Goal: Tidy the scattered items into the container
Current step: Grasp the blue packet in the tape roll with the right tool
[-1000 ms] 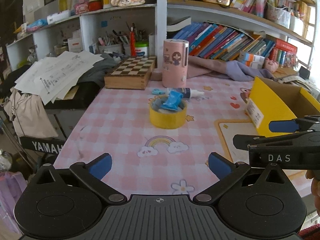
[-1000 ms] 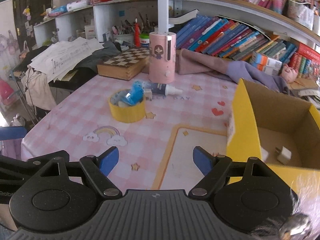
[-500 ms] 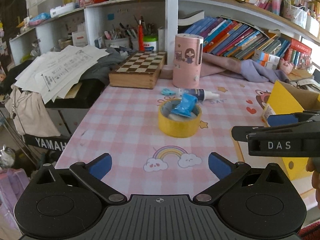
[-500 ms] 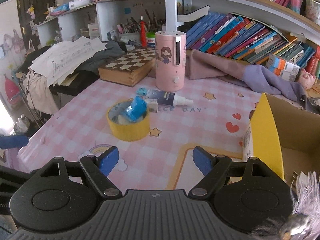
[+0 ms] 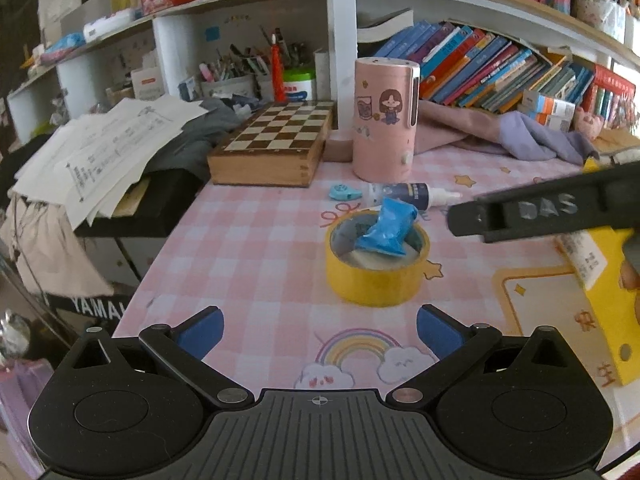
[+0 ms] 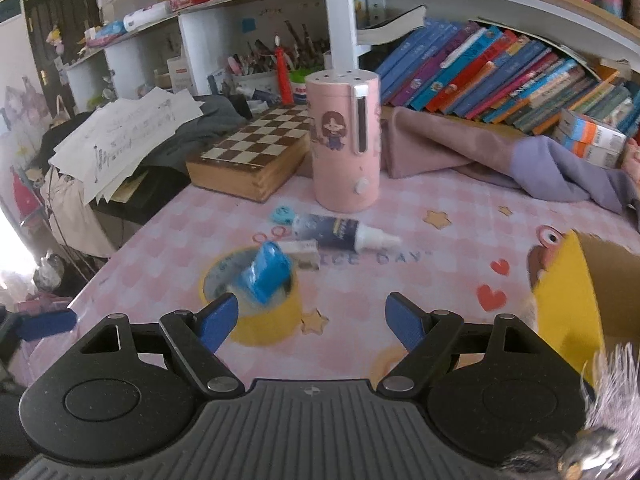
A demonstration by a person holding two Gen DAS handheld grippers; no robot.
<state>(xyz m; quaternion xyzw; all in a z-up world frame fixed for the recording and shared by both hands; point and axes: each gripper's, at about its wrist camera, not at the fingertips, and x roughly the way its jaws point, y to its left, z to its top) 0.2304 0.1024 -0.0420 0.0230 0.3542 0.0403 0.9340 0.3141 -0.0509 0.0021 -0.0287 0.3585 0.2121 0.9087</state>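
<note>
Yellow roll of wide tape [image 5: 376, 276] sits mid-tabletop [image 5: 256, 248], a crumpled blue packet [image 5: 386, 230] poking from its core; yellow cardboard box [image 6: 568, 296] stands to the right; left gripper [image 5: 318, 326] and right gripper [image 6: 312, 316] hover with fingers apart, holding nothing

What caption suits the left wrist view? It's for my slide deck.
Open left gripper approaching a yellow tape roll holding a blue packet on a pink checked table.

One tape roll [image 5: 376, 276], one blue packet [image 5: 386, 229], one bottle [image 6: 340, 233], perhaps one eraser [image 6: 301, 251].
</note>
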